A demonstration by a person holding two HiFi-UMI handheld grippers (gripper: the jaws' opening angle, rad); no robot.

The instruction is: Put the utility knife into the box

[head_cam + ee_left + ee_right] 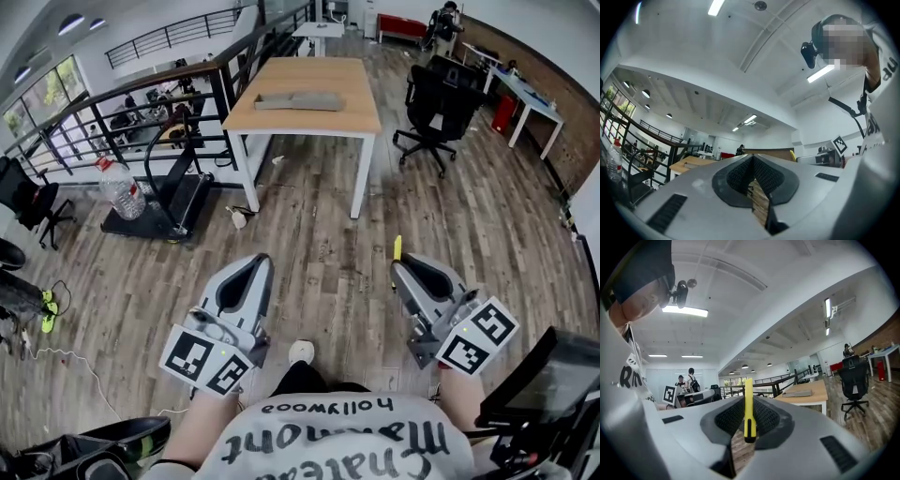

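A slim yellow utility knife stands upright between the jaws of my right gripper, which is shut on it. In the head view the utility knife's tip sticks out beyond the right gripper. My left gripper is held beside it at waist height; its pads meet with nothing between them. The box is a flat grey carton lying on the wooden table, well ahead of both grippers. That box also shows in the right gripper view.
A black office chair stands right of the table. A black railing runs along the left, with a large water bottle and a black stand by it. A white cup lies on the wood floor. Another chair is close at my right.
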